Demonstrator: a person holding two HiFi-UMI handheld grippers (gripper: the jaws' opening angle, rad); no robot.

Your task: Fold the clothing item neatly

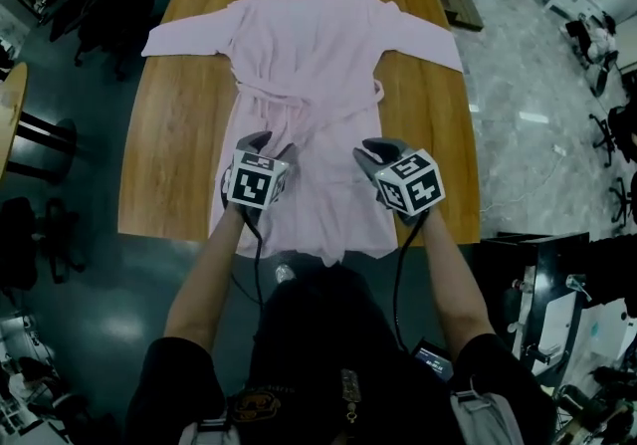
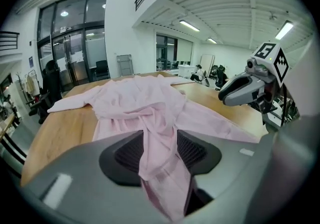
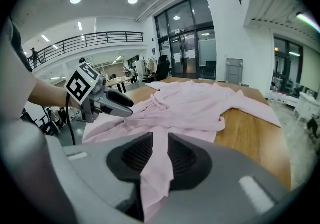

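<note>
Two grippers: side by side over the lower skirt of the robe, well short of the waist, each carrying a marker cube.
Robe [image 1: 309, 65]: pale pink, laid flat and face up on the wooden table [image 1: 189, 124], collar at the far edge, hem reaching just over the near edge.
Sleeves: spread out to either side near the far edge, one [image 1: 189, 38] toward picture left, the other [image 1: 423, 40] toward picture right.
Belt [image 1: 299, 93]: tied across the waist, a short end sticking out at picture right.
Left gripper [image 1: 274, 144]: tilted down onto the skirt, left of the robe's midline.
Left gripper, own view [image 2: 160, 148]: jaws spread wide, a broad rumpled fold of the robe [image 2: 145, 102] lying loosely between the ribbed pads [image 2: 127, 153], not visibly squeezed.
Right gripper [image 1: 373, 152]: tilted down likewise, right of the midline, near the left one but apart from it.
Right gripper, own view [image 3: 161, 155]: jaws drawn close, pinching a narrow strip of the robe [image 3: 195, 107] flat between the pads [image 3: 137, 155]; the strip running up out of the jaws to the rest of the cloth.
Cross views: right gripper [image 2: 240, 90] seen above the cloth from the left one; left gripper [image 3: 112, 102] seen with its tip at the cloth from the right one.
Forearms: bare, reaching in from the bottom of the head view, left [image 1: 204, 284] and right [image 1: 458, 274].
Table surface: bare wood [image 3: 255, 133] showing on both sides of the skirt.
</note>
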